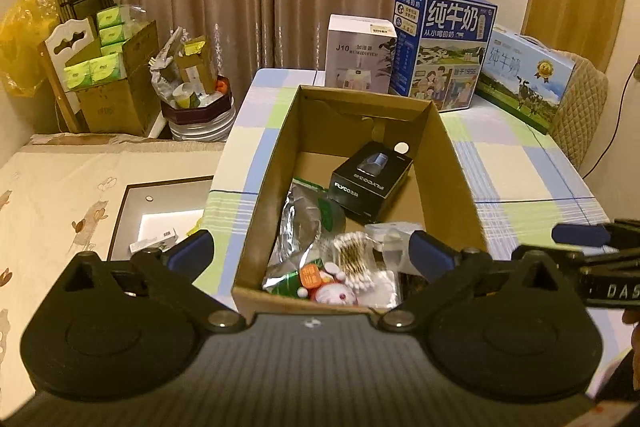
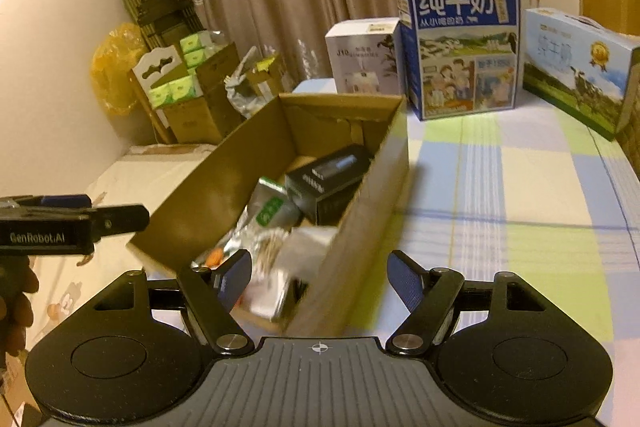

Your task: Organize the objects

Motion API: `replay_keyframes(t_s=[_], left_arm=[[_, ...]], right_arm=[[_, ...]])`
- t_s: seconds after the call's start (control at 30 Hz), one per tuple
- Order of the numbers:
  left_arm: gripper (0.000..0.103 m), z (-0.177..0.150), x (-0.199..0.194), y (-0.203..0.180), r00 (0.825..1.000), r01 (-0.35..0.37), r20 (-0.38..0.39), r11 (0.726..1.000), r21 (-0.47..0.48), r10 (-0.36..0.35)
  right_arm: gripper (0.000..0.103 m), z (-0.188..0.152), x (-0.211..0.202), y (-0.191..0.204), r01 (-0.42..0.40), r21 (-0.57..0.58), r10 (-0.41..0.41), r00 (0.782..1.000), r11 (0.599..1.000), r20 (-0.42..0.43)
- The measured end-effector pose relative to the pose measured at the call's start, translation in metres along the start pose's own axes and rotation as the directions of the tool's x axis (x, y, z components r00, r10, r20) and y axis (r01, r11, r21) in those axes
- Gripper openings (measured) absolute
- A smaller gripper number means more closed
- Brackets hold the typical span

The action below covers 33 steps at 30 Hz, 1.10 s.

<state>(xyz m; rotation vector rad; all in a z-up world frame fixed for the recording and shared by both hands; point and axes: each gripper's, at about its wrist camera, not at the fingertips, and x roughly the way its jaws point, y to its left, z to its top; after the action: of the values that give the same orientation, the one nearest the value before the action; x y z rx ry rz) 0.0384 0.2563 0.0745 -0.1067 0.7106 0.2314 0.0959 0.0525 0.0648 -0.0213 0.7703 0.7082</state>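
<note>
Both tongs spread wide, nothing held. Left tongs point(image 1: 310, 253) hover over the near end of the box point(image 1: 452, 163); right tongs point(image 2: 318, 279) straddle its near right wall, one finger inside, one outside. The box stands open-topped on the desk point(image 2: 520, 187), which wears a checked cloth. Inside it: a black carton point(image 1: 370, 179) marked FLYCO toward the far end, a silver pouch point(image 1: 296, 227) with a green label mid-box, a pack of swabs point(image 1: 354, 255) and a red-and-white packet point(image 1: 320, 283) at the near end. Right-wrist view is motion-blurred around the near contents, so small items there cannot be told apart. Judged step: between grasps, with the loose goods already gathered in the box and the desk around it bare of small items. Next move would call for choosing a target, either an item in the box or the box wall itself, and closing squarely on it; the wall between the right fingers looks the readiest grip. Behind the box stand three larger boxes: a white one point(image 1: 360, 55) reading "J10 HUMIDIFIER", a tall blue milk case point(image 1: 444, 47) with "纯牛奶", and a flat milk case point(image 1: 524, 79) with the same characters. Tool bodies read "GenRobot.AI" and "DAS…".
</note>
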Motion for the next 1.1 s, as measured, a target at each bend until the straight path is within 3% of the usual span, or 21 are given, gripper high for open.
replay_keyframes(t_s=[0.5, 1.1], left_arm=[[0.102, -0.026, -0.064, -0.024, 0.999, 0.023, -0.026, 1.000, -0.004, -0.023], [0.102, -0.064, -0.086, -0.027, 0.999, -0.008, -0.044, 0.999, -0.049, 0.006]], right_arm=[[0.072, -0.025, -0.061, 0.014, 0.038, -0.019, -0.038, 0.999, 0.999, -0.005], [0.072, -0.047, -0.071, 0.014, 0.058, -0.019, -0.059, 0.996, 0.998, -0.060]])
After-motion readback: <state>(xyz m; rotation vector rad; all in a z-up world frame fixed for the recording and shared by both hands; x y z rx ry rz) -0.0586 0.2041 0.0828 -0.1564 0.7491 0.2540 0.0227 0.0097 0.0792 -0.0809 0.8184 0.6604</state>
